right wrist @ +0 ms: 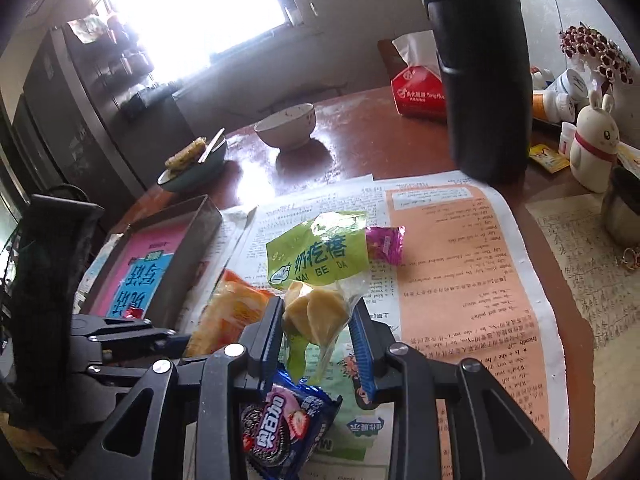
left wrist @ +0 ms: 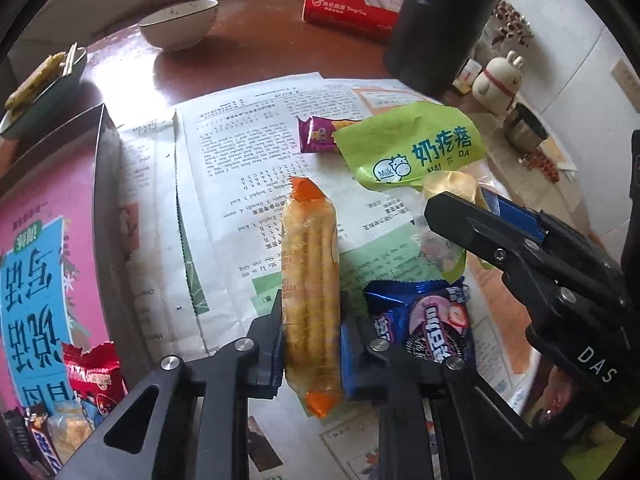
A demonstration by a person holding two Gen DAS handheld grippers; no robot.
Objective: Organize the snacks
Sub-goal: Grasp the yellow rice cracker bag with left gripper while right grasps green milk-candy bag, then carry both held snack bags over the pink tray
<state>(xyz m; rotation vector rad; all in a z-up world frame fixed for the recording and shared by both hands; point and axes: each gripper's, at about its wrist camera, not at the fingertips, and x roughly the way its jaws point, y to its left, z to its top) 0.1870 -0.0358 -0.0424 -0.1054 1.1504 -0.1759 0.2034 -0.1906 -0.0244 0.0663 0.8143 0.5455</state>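
My left gripper (left wrist: pixel 310 332) is clamped on the stick pack (left wrist: pixel 310 280) at its lower half, on the newspaper (left wrist: pixel 240 168). Light, brittle contents, slick film: grip mid-body, gently. Right gripper (right wrist: pixel 316 320) pinches the green bag (right wrist: pixel 320 256) at its lumpy clear end; soft, floppy.

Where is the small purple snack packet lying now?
In the left wrist view, the small purple snack packet lies on the newspaper, partly tucked under the green milk-candy bag.
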